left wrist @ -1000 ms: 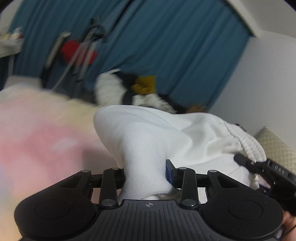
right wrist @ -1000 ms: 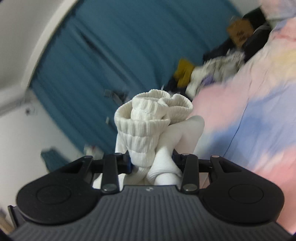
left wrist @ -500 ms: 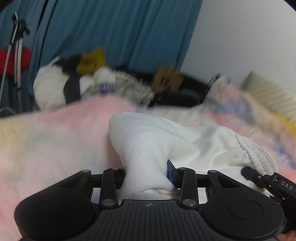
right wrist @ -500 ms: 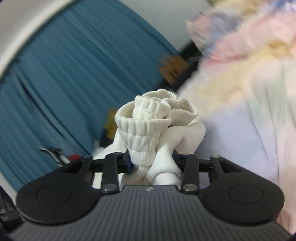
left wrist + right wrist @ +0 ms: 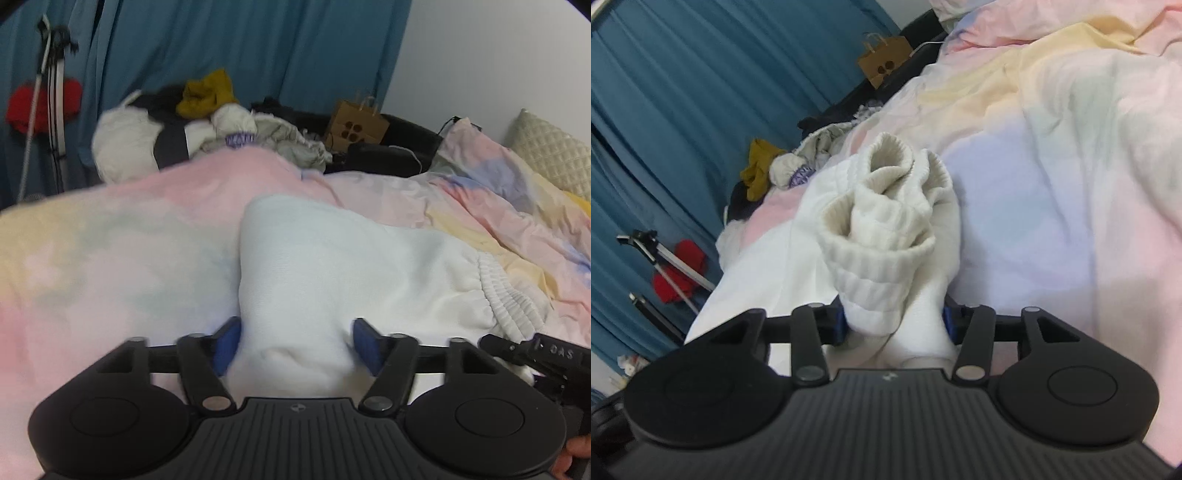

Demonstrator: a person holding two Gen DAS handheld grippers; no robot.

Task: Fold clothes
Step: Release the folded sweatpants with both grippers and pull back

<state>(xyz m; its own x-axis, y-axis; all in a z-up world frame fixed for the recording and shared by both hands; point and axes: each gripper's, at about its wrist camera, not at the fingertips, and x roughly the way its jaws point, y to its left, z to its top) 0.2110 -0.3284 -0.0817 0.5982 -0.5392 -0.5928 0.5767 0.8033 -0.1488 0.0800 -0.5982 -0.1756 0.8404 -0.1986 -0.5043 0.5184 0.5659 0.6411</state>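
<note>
Left tool [image 5: 295, 341]: blue pads spread fairly wide, white garment [image 5: 332, 266] bunched between them, though whether pinched or only resting there cannot be told. Right tool [image 5: 894, 325]: narrow, clamped on the ribbed cuff [image 5: 882, 225] and the cloth bunched under it. Garment draped low over the bed [image 5: 110, 251], ribbed end toward the right tool, smooth end toward the left tool, middle sagging onto the pastel cover.

Probably laying out or setting down a fold. To do well: keep both ends level above the bed, pull gently apart so the sag goes flat, lower together, let go only once flat on the cover. Risk: a thick bunch at the cuff, likely to spring open and leave a lump; better smoothed away from the cuff first.

Beyond the bed's far edge, against the blue curtain [image 5: 221, 48]: heap of loose clothes [image 5: 207, 122], brown paper bag [image 5: 356, 123] beside the heap, tripod [image 5: 48, 85] well left of the heap.

Writing: "DAS" in pale raised letters on the black tool part [image 5: 554, 352] at the lower right of the left view; purple lettering on a pale cloth in the heap, too blurred to read; dark round print on the bag, no legible words.
</note>
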